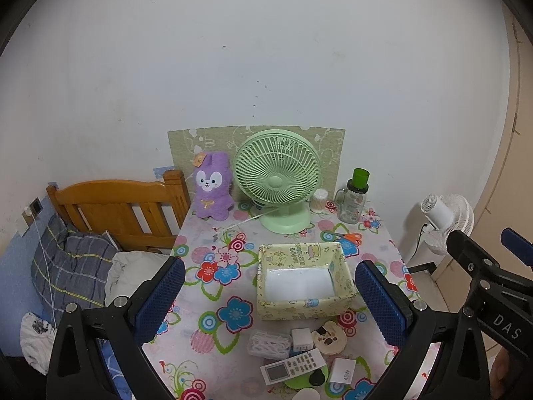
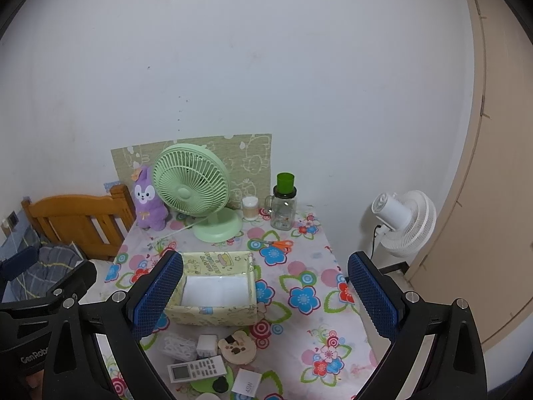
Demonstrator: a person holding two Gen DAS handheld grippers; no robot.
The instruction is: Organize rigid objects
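Since the yellow box (image 1: 304, 280) sits empty at the middle of the tabletop (image 1: 206, 300), it looks meant to receive the small hard items heaped just in front of it: a white remote (image 1: 293, 365), a white charger block (image 1: 302, 339), a clear case (image 1: 269, 344) and a bear-shaped compact (image 1: 330, 336). Behind the box stands a green fan (image 1: 278, 180). Left tongs (image 1: 269, 303) and right tongs (image 2: 263, 296) both hover spread wide, released, gripping and touching nothing.

"das" on the right gripper (image 1: 513, 243); "45w" on a small white box (image 1: 344, 370); "happy birthday" on the yellow box (image 1: 299, 253).
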